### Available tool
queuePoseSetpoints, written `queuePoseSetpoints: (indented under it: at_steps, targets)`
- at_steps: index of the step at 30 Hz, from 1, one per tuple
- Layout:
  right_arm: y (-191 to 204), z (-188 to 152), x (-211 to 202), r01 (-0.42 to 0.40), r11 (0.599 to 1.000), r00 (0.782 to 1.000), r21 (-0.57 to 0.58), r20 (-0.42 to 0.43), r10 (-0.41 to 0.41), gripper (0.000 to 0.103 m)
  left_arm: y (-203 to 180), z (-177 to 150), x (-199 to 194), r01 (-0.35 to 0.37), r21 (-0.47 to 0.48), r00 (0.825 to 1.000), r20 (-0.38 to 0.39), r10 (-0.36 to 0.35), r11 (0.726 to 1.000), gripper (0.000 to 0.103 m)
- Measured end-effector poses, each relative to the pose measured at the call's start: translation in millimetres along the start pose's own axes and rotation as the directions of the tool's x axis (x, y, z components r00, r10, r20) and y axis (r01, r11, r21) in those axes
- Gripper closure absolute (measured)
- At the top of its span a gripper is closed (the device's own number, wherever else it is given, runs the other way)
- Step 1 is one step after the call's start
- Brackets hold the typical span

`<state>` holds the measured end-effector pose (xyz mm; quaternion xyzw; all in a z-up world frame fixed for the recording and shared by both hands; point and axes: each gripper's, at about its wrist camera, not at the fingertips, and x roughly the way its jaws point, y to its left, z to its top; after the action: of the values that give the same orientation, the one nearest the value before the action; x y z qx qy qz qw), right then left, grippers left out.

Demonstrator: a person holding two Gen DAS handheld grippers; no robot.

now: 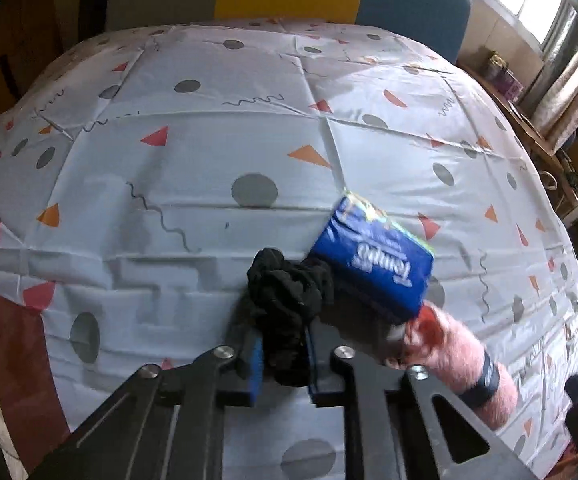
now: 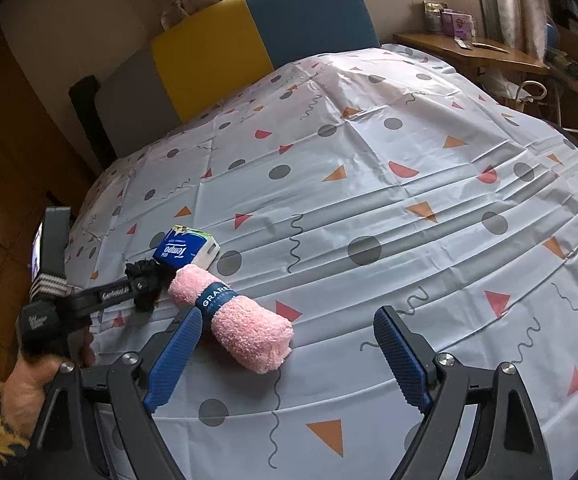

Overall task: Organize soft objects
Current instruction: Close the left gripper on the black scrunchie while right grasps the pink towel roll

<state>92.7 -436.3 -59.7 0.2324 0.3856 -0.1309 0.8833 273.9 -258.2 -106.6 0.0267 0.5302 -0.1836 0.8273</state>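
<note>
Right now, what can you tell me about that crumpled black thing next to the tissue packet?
The black cloth looks like a small, soft, bunched-up fabric piece, matte and wrinkled. The left gripper is shut on its near end, blue pads pressing either side. It sits on the patterned tablecloth, against the blue tissue packet. Whether it touches the pink rolled towel is unclear.

Crumpled black cloth (image 1: 285, 300), blue tissue pack (image 1: 373, 256), pink towel roll (image 2: 241, 320) (banded), clustered together.

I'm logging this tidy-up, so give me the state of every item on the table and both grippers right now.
black scrunchie: bunched, pinched between the left gripper's pads.
left gripper: shut on the scrunchie.
tissue pack: sealed, lying beside the scrunchie.
pink towel: rolled, banded, lying on the tablecloth.
right gripper: open, holding nothing.
</note>
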Motion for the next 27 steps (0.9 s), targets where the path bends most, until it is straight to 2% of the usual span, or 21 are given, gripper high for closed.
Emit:
queuePoseSetpoints:
  at_steps: [9,17,22,27]
  targets:
    - [4.2,-5.0,7.0,-0.014,1.0,0.999,-0.025,-0.041,0.013,0.015,-0.9,-40.1,-59.5,0.052,0.016,0.998,0.03,-0.053,0.999,0.09]
    - [42.5,-16.9,12.3,-0.078,0.976,0.995,-0.203,-0.07,0.065,0.015,-0.1,-82.4,-124.9,0.091,0.071,0.988,0.116,-0.099,0.993,0.09]
    - [67.4,-11.1,32.2,-0.025,0.93,0.996,-0.368,-0.087,-0.007,0.015,5.6,-104.5,-154.4,0.101,0.105,0.981,0.156,-0.117,0.989,0.09]
    - [85.7,-4.6,72.6,-0.011,0.871,0.982,-0.491,-0.171,-0.084,0.016,15.4,-120.8,-172.7,0.117,0.1,0.976,0.174,-0.133,0.988,0.09]
